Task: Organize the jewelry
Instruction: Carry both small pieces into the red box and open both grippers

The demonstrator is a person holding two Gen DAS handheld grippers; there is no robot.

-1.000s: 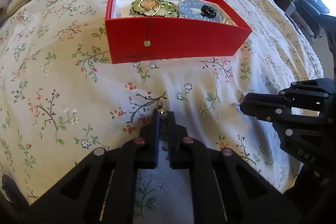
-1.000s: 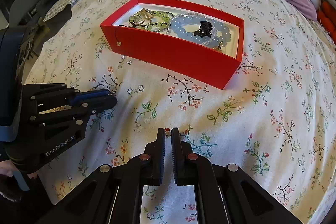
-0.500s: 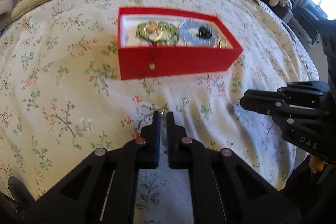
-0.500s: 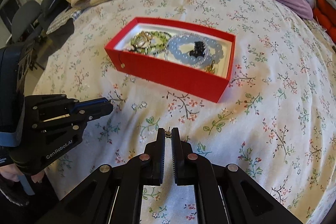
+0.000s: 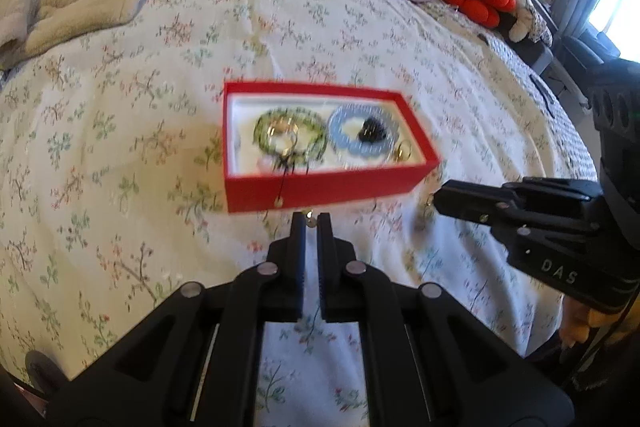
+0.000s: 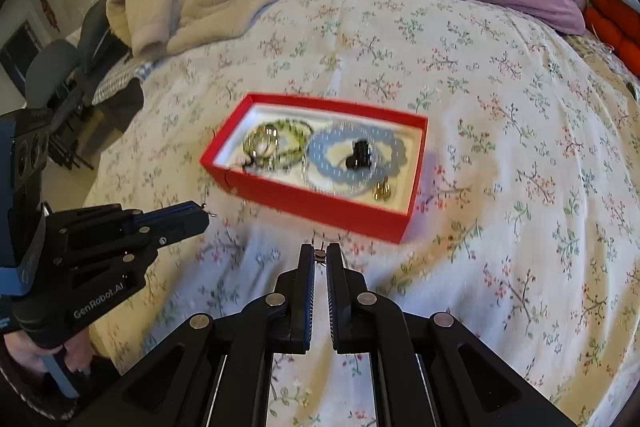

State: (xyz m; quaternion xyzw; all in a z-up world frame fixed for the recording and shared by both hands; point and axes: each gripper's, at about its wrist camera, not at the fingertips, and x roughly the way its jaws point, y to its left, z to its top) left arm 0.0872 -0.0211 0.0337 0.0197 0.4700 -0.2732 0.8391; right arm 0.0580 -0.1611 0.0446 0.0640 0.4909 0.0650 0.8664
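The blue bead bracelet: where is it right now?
The blue bead bracelet lies inside the red box on the bed, right of the green bracelet, ringing a small black piece.

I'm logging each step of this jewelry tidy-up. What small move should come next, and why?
Probably carry both claws forward over the red box. The left claw and right claw are each shut on a small metal piece, likely earrings, short of the box.
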